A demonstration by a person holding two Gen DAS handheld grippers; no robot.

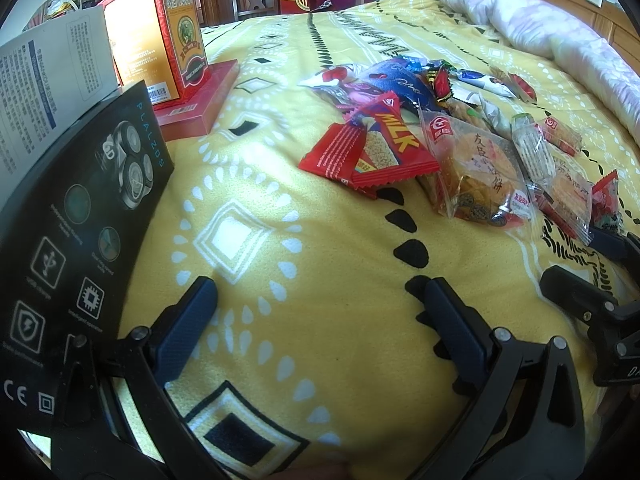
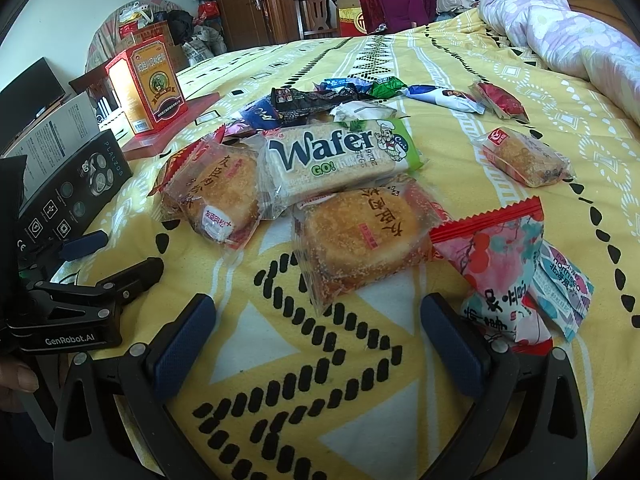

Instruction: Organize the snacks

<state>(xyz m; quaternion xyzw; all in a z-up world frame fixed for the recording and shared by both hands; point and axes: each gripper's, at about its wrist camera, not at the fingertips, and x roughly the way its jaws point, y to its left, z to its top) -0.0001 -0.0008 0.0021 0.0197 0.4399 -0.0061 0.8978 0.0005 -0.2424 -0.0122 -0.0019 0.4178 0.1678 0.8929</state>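
Observation:
A pile of wrapped snacks lies on the yellow patterned bedspread [image 1: 280, 220]. In the left wrist view I see a red MILK bar [image 1: 392, 148] and a clear-wrapped round cake [image 1: 476, 172]. In the right wrist view a Wafer GO! pack [image 2: 336, 160] lies between two wrapped cakes [image 2: 360, 236] [image 2: 224, 196], with a pink and red packet [image 2: 496, 256] at the right. My left gripper [image 1: 320, 300] is open and empty, short of the pile. My right gripper [image 2: 316, 316] is open and empty, just before the near cake.
A black shaver box [image 1: 80, 232], a white box [image 1: 48, 80] and a red box [image 1: 160, 36] on a flat red box [image 1: 200, 108] stand at the left. A folded pink quilt [image 2: 568, 36] lies at the far right. Chairs and clothes stand behind the bed.

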